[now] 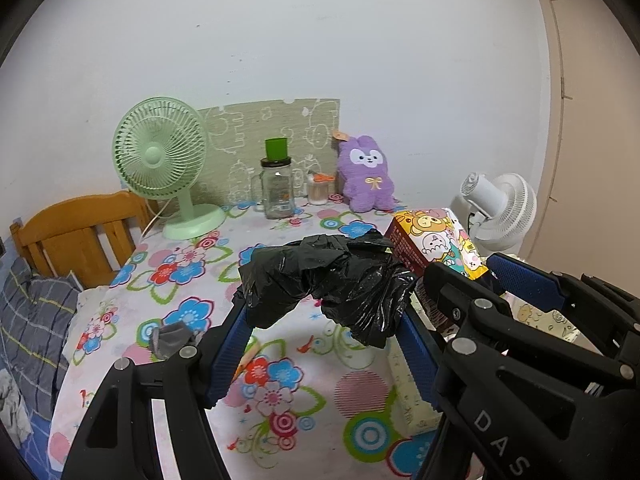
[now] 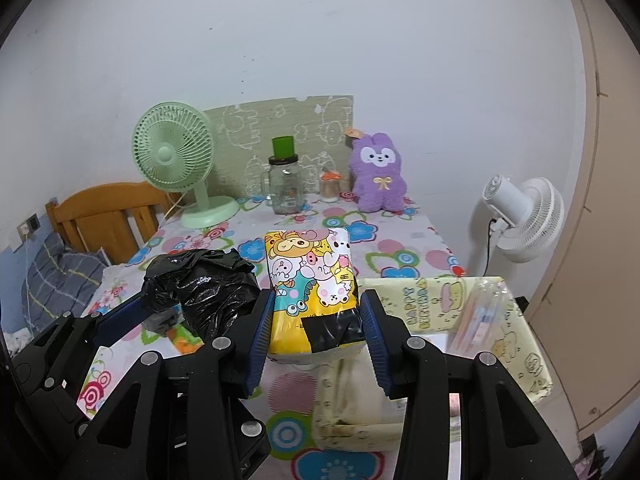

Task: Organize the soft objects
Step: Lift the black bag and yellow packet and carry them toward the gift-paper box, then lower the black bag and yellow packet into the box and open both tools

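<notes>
My left gripper (image 1: 324,312) is shut on a crumpled black plastic bag (image 1: 328,280) and holds it above the flowered tablecloth (image 1: 192,280). The bag also shows in the right wrist view (image 2: 204,288). My right gripper (image 2: 316,312) is shut on a yellow cartoon-printed soft pack (image 2: 312,272), held above a pale yellow fabric box (image 2: 480,320). The pack shows in the left wrist view (image 1: 436,240), just right of the bag. A purple plush bunny (image 1: 366,176) sits at the back of the table. A small grey cloth piece (image 1: 170,338) lies on the table at left.
A green desk fan (image 1: 164,160), a glass jar with a green cup on top (image 1: 278,184) and a small jar (image 1: 320,188) stand at the back. A white floor fan (image 2: 520,216) stands to the right of the table. A wooden bed headboard (image 1: 76,232) and bedding lie to the left.
</notes>
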Action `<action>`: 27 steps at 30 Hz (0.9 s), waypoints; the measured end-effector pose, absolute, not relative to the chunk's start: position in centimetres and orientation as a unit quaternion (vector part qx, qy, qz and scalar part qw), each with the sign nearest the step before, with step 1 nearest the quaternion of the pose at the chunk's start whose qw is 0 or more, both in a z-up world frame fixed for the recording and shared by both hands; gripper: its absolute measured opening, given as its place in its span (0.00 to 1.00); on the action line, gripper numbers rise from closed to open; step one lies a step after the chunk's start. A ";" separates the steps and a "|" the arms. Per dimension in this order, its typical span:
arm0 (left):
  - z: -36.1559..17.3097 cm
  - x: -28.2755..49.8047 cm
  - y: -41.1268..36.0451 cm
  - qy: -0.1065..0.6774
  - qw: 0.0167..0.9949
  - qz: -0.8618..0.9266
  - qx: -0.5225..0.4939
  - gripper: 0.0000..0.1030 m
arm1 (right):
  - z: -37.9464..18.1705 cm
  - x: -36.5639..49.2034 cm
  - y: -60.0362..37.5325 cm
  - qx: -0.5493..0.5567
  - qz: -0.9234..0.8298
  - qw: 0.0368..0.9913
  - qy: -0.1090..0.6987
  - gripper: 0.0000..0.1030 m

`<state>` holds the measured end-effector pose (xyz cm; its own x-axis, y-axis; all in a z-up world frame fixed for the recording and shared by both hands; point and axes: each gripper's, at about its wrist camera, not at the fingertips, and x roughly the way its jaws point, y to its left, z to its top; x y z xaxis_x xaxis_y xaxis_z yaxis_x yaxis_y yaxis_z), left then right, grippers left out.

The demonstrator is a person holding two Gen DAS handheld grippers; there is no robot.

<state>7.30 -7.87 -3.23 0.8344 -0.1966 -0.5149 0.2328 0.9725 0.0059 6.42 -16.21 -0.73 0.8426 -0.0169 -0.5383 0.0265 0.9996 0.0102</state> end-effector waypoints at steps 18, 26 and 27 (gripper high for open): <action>-3.1 7.7 -12.7 0.263 0.953 -0.146 0.047 0.72 | -0.4 6.0 -20.9 0.021 -0.046 0.959 0.277 0.45; -3.2 7.7 -14.4 0.262 0.951 -0.158 0.051 0.72 | -0.5 6.0 -22.7 0.025 -0.059 0.959 0.275 0.45; -3.2 7.8 -14.6 0.263 0.950 -0.159 0.052 0.72 | -0.6 6.1 -22.9 0.026 -0.059 0.959 0.276 0.45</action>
<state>7.76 -14.61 -3.23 0.8113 -0.2746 -0.5162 0.3295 0.9440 0.0157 6.07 -22.89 -0.55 0.8410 -0.0998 -0.5317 0.1280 0.9916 0.0163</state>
